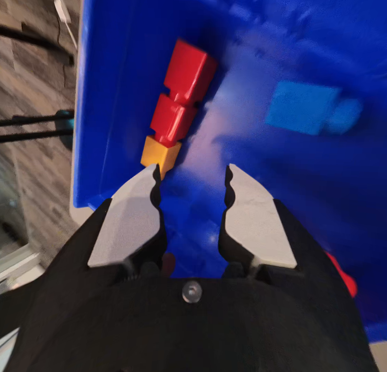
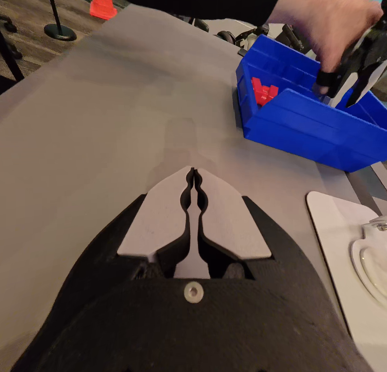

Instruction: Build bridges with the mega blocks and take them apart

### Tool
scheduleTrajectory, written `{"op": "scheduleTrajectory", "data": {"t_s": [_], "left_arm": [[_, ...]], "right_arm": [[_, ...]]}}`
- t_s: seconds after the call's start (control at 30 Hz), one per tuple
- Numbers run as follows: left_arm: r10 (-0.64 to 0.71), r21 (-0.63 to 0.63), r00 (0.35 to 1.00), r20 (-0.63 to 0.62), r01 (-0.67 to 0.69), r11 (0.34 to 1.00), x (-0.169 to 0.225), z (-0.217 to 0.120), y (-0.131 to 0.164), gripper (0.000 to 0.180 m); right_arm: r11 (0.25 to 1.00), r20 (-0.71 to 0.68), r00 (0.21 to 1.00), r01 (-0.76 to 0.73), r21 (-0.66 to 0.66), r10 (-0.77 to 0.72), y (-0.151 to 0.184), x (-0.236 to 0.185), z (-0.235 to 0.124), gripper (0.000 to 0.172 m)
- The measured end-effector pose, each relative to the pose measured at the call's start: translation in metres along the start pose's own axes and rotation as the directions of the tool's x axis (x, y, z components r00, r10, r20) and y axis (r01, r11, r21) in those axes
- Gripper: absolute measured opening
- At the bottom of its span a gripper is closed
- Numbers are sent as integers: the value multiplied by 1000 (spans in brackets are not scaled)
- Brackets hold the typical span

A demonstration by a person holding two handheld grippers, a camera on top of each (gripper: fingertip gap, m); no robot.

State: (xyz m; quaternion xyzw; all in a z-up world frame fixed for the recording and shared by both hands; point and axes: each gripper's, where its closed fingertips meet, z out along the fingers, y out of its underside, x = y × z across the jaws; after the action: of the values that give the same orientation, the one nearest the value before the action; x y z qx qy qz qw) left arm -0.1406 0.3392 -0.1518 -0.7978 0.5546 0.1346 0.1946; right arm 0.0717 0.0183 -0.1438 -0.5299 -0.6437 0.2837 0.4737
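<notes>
My left gripper (image 1: pixel 191 166) hangs inside the deep blue plastic bin (image 1: pixel 117 102), its fingers (image 1: pixel 134 194) spread wide and pinching nothing. Just past the tip of one finger, against the bin's wall, lies a joined stick of glossy plastic mega blocks: an orange cube (image 1: pixel 160 155) nearest me, then a short red block (image 1: pixel 171 119) and a longer red block (image 1: pixel 188 73) plugged end to end. Farther right on the bin floor rests a blurred light-blue block (image 1: pixel 310 108), and a scrap of red plastic (image 1: pixel 345 278) shows at the picture's lower right edge.

From my right side, the grey worktop (image 2: pixel 104 121) lies in front of my right gripper (image 2: pixel 193 169), whose fingers are pressed together with nothing between them. The bin (image 2: pixel 303 127) sits toward the far right with red blocks (image 2: pixel 262 90) heaped at one end and my left hand (image 2: pixel 326 27) over it.

As I judge it, no bridge stands on the worktop: either building is yet to start or the pieces are going back. The red-and-orange stick is not yet pulled apart.
</notes>
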Motion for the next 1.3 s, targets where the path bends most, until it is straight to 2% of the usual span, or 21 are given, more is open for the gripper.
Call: {"op": "scheduleTrajectory", "data": {"t_s": [0.07,0.17,0.3,0.4,0.53,0.73,0.83,0.9,0.97,1.07,1.3], "left_arm": [[21,-108,1000,8,-20,994,-11,17,10,63],[48,-189,998,27,-42,981,-22,32,15,65],[51,-223,998,-35,-58,973,-19,50,16,68],[12,-220,998,-56,-24,975,-21,49,14,60],[-8,-222,997,-73,-8,975,-13,45,15,64],[2,-248,990,-139,-37,968,26,23,23,63],[-28,-201,978,-206,-14,979,43,6,22,52],[-36,-155,987,-156,11,988,33,-3,21,52],[-59,-154,986,-159,34,988,28,-8,25,57],[-30,-235,992,-119,2,972,17,0,39,63],[-35,-279,977,-211,-26,960,36,27,38,62]], "right_arm": [[1000,13,1000,-6,-12,6,6,0,2,0],[1000,33,999,-19,-12,20,8,-2,4,0],[1000,41,999,-9,-21,9,10,-4,5,0],[1000,44,999,-8,-21,9,10,-4,4,0],[1000,50,999,-4,-23,6,10,-6,4,0],[1000,63,998,-2,-22,3,10,-9,3,0],[1000,64,998,-6,-19,7,10,-9,3,0],[1000,65,998,-7,-17,8,9,-9,3,0],[1000,68,998,-10,-16,11,9,-9,2,0],[1000,68,998,-10,-17,11,10,-9,3,0],[1000,73,997,-10,-18,12,10,-10,3,0]]}}
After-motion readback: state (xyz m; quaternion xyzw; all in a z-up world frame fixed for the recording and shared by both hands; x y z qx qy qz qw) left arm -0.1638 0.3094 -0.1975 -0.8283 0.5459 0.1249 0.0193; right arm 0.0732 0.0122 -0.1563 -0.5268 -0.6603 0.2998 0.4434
